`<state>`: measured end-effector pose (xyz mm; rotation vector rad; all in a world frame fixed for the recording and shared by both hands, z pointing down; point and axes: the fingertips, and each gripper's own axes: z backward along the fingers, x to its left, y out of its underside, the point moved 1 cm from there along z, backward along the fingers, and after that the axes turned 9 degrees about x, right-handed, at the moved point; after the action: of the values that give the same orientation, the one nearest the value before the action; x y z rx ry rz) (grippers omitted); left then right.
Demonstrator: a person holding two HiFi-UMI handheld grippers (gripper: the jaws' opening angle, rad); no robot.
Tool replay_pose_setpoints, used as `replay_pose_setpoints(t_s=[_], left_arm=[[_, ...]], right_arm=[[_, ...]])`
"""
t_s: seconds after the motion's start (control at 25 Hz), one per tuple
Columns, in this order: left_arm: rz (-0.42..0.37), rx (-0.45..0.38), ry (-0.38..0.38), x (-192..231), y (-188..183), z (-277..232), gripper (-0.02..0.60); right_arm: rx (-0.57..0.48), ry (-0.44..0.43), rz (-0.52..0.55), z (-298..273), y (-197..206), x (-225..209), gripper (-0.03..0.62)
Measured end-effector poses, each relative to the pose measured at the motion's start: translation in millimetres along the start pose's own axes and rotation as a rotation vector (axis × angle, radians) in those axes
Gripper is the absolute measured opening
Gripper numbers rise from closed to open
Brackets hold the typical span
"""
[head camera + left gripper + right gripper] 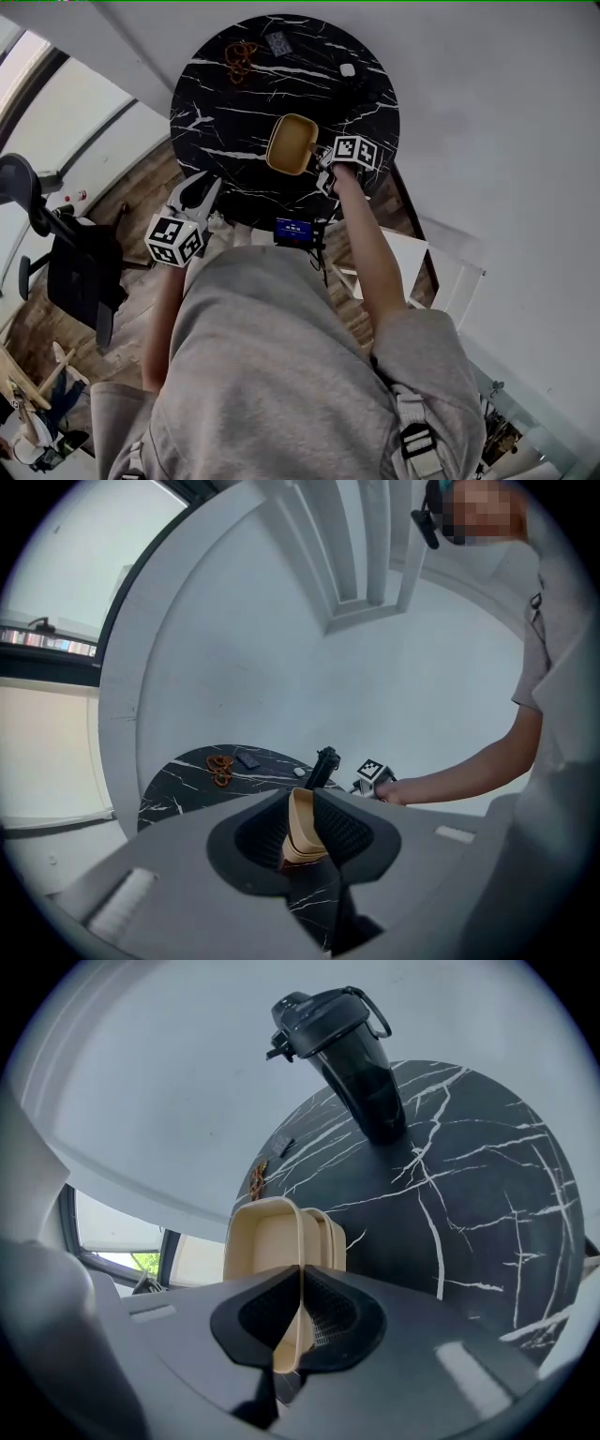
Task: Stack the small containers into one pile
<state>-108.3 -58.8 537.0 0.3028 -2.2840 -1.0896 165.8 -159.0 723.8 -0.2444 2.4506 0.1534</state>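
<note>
The right gripper (300, 1283) is clamping a side wall of the nested tan containers (267, 1237) over the marble table (225, 103), their long axis pointing along its jaws, while the left gripper (202, 183) is hanging released and empty.

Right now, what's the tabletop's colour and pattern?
Black marble with white veining; the table shows best in the right gripper view.
</note>
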Motion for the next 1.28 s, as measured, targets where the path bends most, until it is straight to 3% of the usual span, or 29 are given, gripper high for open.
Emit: replay_pose_setpoints(t_s=[0.64, 1.28], left_arm=[[0.005, 0.018, -0.015, 1.7, 8.9, 2.3, 0.080], [-0.001, 0.015, -0.027, 5.1, 5.4, -0.6, 0.080]], right_arm=[[0.029, 0.055, -0.008, -21.4, -1.0, -12.8, 0.026], [0.024, 0.000, 0.000, -17.3, 7.3, -11.0, 0.082]])
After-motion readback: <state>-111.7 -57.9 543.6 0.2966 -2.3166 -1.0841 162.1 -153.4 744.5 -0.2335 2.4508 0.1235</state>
